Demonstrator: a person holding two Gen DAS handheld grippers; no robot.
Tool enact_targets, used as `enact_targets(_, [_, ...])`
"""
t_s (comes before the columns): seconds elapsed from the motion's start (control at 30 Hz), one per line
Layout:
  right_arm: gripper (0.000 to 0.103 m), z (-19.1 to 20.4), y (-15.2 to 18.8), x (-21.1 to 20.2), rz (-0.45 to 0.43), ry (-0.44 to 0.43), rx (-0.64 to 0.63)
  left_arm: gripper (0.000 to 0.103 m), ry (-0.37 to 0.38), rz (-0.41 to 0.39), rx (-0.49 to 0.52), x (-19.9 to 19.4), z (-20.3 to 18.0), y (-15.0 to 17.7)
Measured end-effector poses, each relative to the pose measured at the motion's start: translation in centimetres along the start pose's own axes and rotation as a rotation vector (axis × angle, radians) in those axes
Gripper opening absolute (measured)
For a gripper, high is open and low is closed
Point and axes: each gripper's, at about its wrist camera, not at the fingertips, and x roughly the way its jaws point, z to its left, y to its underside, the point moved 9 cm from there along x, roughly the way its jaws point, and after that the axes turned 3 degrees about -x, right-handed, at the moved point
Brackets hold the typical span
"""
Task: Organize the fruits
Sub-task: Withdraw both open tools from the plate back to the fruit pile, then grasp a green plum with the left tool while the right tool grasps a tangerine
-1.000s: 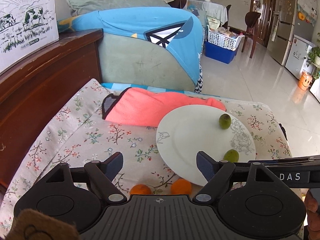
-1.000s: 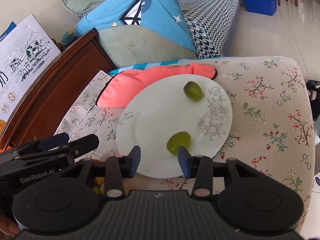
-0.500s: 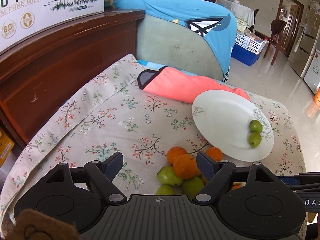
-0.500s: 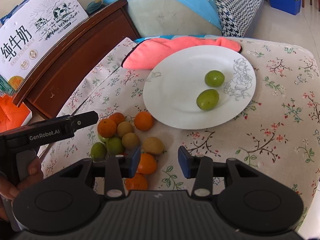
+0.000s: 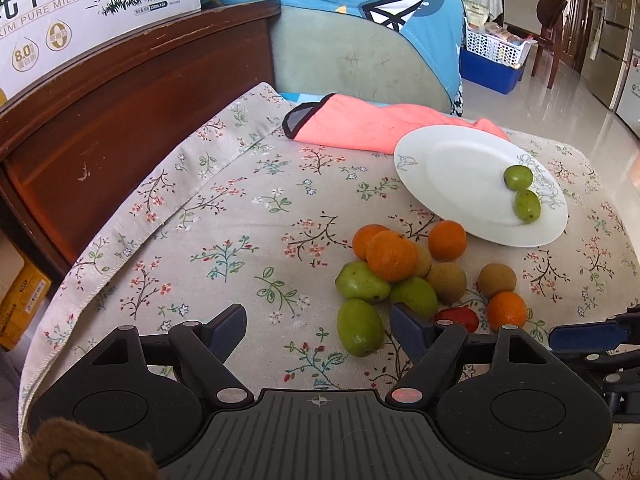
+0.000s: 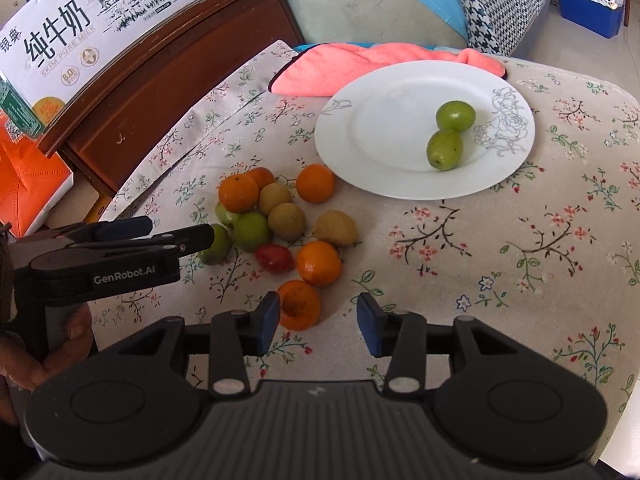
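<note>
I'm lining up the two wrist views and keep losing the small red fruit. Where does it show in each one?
Left wrist view: the red fruit sits low and right of centre, partly hidden behind the left gripper's right finger, beside an orange.
Right wrist view: the red fruit lies left of centre, at the near edge of the fruit pile.
Shared landmark: the white plate holding two green fruits.

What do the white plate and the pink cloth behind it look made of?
White round plate: likely glazed ceramic, with a smooth, glossy surface and a printed grey flower. Pink cloth: soft, matte, fuzzy fabric, probably microfibre or terry, lying in folds.
</note>
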Motion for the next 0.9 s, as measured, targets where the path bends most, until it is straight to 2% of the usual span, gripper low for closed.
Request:
enact_targets(0.23, [0.046, 1.2, 0.5, 0.5, 0.003, 0.028, -0.089, 0.079, 0.006, 0.018, 0.008, 0.6, -0.1, 0.6])
enact_targets(0.6, [0.046, 1.5, 0.3, 1.5, 0.000, 0.048, -0.114, 0.077, 0.009, 0.035, 0.020, 1.7, -0.6, 1.1])
enact_targets(0.77, [0.045, 1.5, 0.3, 1.7, -0.006, 0.054, -0.123, 0.062, 0.027, 0.043, 0.011, 2.1, -0.7, 1.3])
enact_targets(0.9, [0.037, 1.4, 0.3, 1.9, -0.014, 0.065, -0.128, 0.051, 0.045, 0.037, 0.002, 2.0, -0.8, 1.2])
